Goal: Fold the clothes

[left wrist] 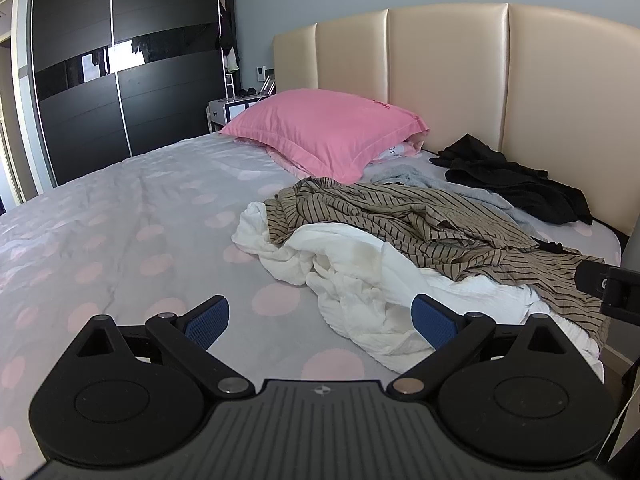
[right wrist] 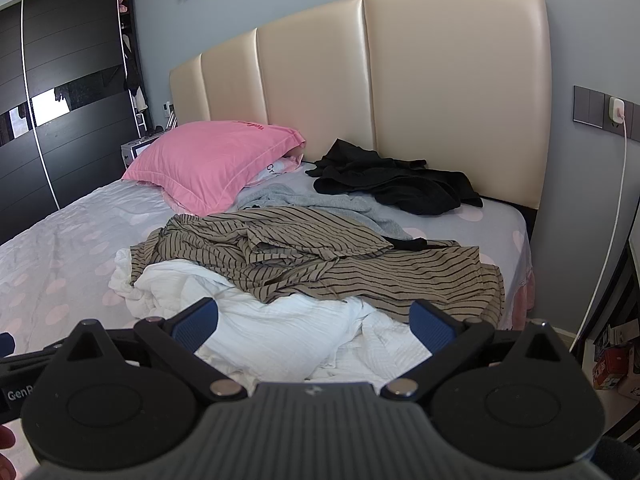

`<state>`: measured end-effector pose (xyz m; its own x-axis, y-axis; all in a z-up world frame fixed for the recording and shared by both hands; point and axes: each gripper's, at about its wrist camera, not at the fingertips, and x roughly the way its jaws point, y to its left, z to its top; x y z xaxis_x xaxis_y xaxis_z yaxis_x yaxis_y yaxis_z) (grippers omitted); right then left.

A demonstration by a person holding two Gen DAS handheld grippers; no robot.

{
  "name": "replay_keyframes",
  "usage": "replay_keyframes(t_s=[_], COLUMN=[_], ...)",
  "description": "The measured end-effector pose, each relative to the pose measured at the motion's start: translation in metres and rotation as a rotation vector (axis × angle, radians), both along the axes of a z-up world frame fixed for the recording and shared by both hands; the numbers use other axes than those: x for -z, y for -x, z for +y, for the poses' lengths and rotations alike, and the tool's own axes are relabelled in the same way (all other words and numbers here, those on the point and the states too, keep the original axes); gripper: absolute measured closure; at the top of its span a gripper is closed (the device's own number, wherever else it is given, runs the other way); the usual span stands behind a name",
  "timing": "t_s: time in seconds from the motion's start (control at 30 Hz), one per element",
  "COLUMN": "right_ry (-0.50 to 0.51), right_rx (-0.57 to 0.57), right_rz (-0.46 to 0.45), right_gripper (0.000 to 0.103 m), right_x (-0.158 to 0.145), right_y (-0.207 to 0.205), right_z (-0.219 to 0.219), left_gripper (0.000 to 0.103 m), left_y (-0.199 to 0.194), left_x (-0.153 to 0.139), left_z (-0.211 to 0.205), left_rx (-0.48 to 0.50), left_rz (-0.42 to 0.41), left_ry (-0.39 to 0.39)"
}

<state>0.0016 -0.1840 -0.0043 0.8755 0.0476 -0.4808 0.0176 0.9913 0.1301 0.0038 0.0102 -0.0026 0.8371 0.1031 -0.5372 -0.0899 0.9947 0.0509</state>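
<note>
A heap of loose clothes lies on the bed. A crumpled white garment (left wrist: pixel 360 280) (right wrist: pixel 280 332) is nearest, with a tan black-striped garment (left wrist: pixel 420 220) (right wrist: pixel 320 256) draped over its far side. Behind them lie a light grey garment (left wrist: pixel 436 184) (right wrist: pixel 320 204) and a black garment (left wrist: pixel 508 180) (right wrist: pixel 396 180) against the headboard. My left gripper (left wrist: pixel 320 322) hovers open above the sheet at the white garment's near edge, holding nothing. My right gripper (right wrist: pixel 314 322) hangs open just above the white garment, also with nothing in it.
The bed has a grey sheet with pink dots (left wrist: pixel 120 220) (right wrist: pixel 60 248), a pink pillow (left wrist: pixel 328 128) (right wrist: pixel 212 160) and a cream padded headboard (left wrist: pixel 460 80) (right wrist: pixel 400 80). A dark sliding wardrobe (left wrist: pixel 120 80) stands left. The mattress edge (right wrist: pixel 520 272) drops off at right, beside a wall charger (right wrist: pixel 616 110).
</note>
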Motion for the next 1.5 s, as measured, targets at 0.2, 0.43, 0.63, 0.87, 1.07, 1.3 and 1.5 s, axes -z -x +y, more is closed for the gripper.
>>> replay_keyframes(t_s=[0.2,0.43,0.63,0.87,1.07,1.3,1.5], right_ry=[-0.001,-0.003,-0.002,-0.003,0.027,0.031,0.133], right_rx=[-0.002,-0.001,-0.001,-0.038,-0.084,-0.098,-0.174], right_rz=[-0.001,0.000,-0.002,0.018,0.027,0.095,0.121], right_gripper=[0.001,0.001,0.001,0.001,0.001,0.001,0.001], right_x=[0.000,0.000,-0.001,0.000,-0.007,-0.021,-0.034], right_y=[0.000,0.000,0.000,-0.004,-0.009,-0.043,-0.090], right_z=[-0.001,-0.002,-0.001,0.004,0.010,0.004,0.006], left_gripper=[0.003,0.003,0.003,0.003,0.003,0.003,0.003], left_y=[-0.001,-0.002,-0.002,-0.005,-0.012,-0.032,-0.059], left_x=[0.000,0.002,0.002,0.003,0.002,-0.001,0.001], left_z=[0.000,0.001,0.001,0.003,0.007,0.018,0.024], left_rx=[-0.010,-0.020,-0.022,-0.025,-0.021,-0.036,-0.029], left_rz=[0.006,0.014,0.016,0.029,0.047,0.071,0.103], left_ry=[0.001,0.001,-0.002,-0.006,-0.023,-0.038,-0.041])
